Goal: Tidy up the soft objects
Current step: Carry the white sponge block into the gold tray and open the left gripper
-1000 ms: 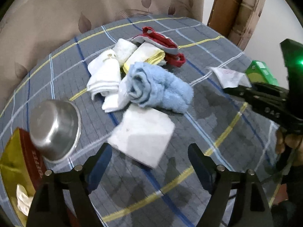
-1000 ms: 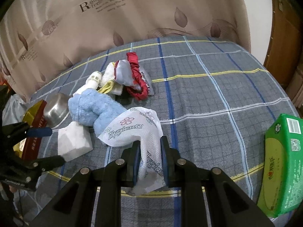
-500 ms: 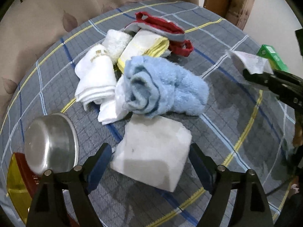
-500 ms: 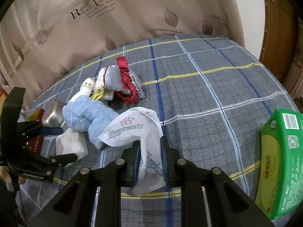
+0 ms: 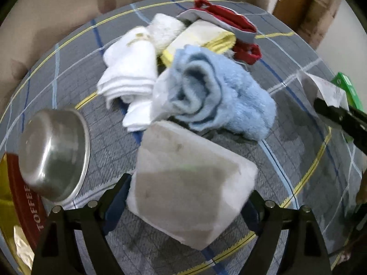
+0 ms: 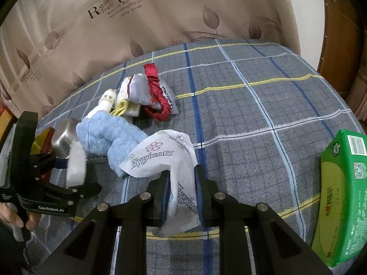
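My left gripper (image 5: 188, 197) is wide open, jaws either side of the white sponge block (image 5: 190, 183) on the checked cloth (image 6: 252, 114), not pinching. Right gripper (image 6: 182, 192) clamped on the Hygiene wipe packet (image 6: 165, 158) (blue towel (image 5: 220, 94) just behind sponge).

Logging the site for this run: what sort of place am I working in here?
Most likely a room in a home, at a round table. It has a grey checked tablecloth, a leaf-print curtain hangs behind, and household things lie about: folded towels, a steel bowl, a green tissue pack.
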The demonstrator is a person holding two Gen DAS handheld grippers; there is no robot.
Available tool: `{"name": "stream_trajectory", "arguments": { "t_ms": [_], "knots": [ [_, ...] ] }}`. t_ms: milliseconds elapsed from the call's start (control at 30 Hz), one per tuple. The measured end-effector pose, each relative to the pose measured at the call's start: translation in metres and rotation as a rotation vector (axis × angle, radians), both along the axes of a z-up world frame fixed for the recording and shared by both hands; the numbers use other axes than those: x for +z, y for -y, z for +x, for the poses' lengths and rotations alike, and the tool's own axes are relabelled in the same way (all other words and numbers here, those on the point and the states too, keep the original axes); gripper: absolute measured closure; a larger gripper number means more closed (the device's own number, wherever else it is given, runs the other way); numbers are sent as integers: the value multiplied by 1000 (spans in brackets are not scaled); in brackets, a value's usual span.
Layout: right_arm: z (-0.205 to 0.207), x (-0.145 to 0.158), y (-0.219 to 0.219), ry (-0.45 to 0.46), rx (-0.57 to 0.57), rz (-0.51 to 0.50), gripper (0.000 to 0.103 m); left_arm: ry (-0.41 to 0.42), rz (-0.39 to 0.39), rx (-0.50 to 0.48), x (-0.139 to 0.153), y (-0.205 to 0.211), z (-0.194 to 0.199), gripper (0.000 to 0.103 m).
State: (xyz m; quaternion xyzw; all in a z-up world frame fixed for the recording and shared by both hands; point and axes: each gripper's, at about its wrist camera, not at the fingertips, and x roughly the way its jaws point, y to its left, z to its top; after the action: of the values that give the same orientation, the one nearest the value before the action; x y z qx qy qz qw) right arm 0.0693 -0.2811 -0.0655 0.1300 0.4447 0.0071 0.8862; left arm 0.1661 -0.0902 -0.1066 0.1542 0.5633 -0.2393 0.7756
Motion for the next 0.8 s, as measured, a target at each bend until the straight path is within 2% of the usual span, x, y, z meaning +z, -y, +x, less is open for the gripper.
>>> {"name": "stream_trajectory", "arguments": {
  "t_ms": [33,200,533,800],
  "knots": [
    [0,0,0,-1,1,-1,85,5,-3,15,1,-2,-1,23],
    [2,-2,-2,-4,7,-14,85,16,-15,74,5,-10,-10,26],
    [1,-2,-3,-4,16,-25,85,62,-34,166,23,-30,-43,27],
    [1,-3,-5,-3,20,-35,85,90,-45,246,39,-43,-51,27]
  ]
}}
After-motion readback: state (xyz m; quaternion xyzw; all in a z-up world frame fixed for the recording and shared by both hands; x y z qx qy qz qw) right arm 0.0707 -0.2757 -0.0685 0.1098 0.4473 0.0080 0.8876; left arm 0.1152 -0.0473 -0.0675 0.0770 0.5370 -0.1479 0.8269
